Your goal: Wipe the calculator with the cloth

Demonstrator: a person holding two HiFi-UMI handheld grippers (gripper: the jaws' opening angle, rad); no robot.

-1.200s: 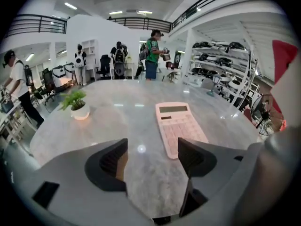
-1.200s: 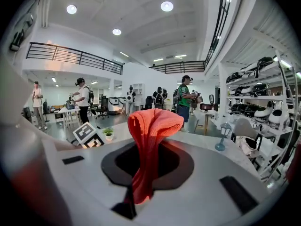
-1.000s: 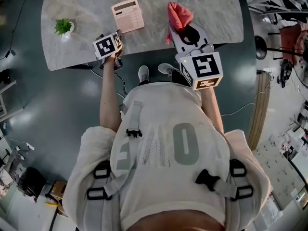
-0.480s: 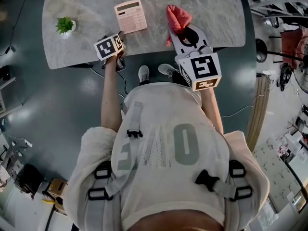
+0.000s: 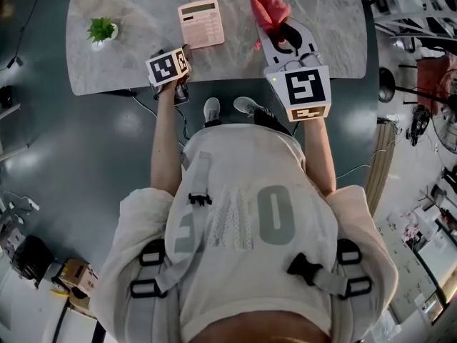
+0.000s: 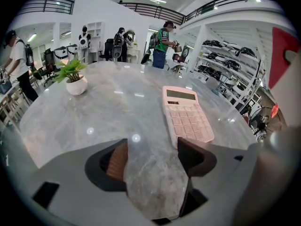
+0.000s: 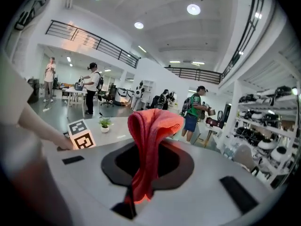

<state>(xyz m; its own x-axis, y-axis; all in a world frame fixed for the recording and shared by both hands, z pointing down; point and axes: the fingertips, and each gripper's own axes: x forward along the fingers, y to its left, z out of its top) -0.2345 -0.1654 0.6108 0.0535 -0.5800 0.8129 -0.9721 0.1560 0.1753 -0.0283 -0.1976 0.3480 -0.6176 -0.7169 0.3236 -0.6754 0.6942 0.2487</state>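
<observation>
The right gripper (image 7: 140, 185) pinched the cloth (image 7: 153, 126) above the table (image 5: 128, 48). The calculator (image 5: 201, 24) lay to its left, just ahead of the left gripper (image 6: 150, 157), whose jaws stood apart, empty.

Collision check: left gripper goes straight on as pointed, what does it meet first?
Likely the calculator, lying just ahead of the right-hand jaw of the left gripper; between the open jaws only bare table shows. Depth uncertain.

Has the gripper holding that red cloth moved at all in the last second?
Yes. The right gripper, shut on the cloth, has pushed forward, reaching farther past the table's near edge.
</observation>
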